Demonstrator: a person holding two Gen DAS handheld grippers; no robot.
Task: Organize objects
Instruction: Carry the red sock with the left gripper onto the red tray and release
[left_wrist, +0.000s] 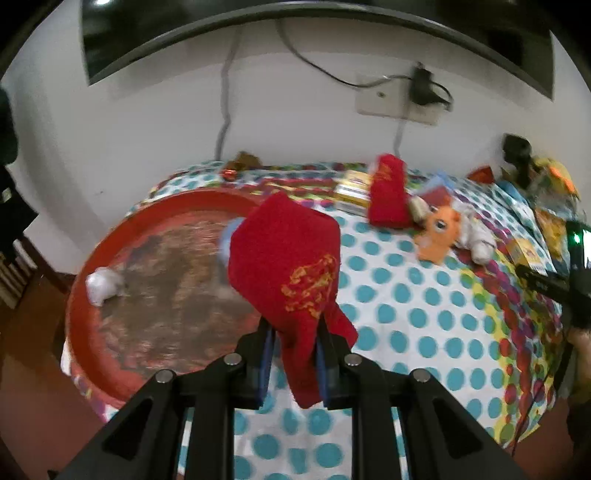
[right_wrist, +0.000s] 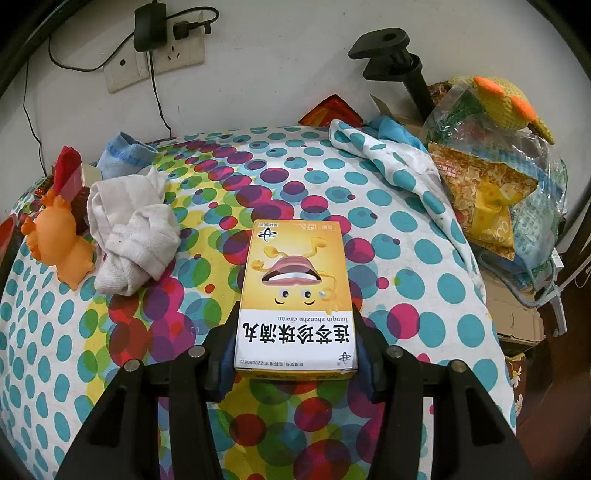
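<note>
Left gripper (left_wrist: 295, 363) — fingers clamped on a red cloth (left_wrist: 291, 273) with gold embroidery, held up off the surface. The cloth hangs over the near edge of a round red tray (left_wrist: 110, 236), which sits on the polka-dot tablecloth (left_wrist: 406, 306). In the tray: a small white crumpled item (left_wrist: 103, 286) near its left side (too blurred to name).

Farther back on the cloth-covered table, left view: a second red cloth (left_wrist: 388, 195) leaning on a yellow box (left_wrist: 352, 192), an orange toy (left_wrist: 437, 232) just beside it, a white rag (left_wrist: 476, 236) touching the toy.

Right gripper (right_wrist: 295, 354) — fingers pinching a yellow medicine box (right_wrist: 297, 295) by its near end, one finger on each long side; the box lies flat above the tablecloth's centre, print upside down to the camera.

Right view, left side: orange toy, white rag, a blue sock (right_wrist: 127, 153) behind them. Right edge — a knitted yellow toy (right_wrist: 506, 101) atop clear snack bags (right_wrist: 487, 199).
</note>
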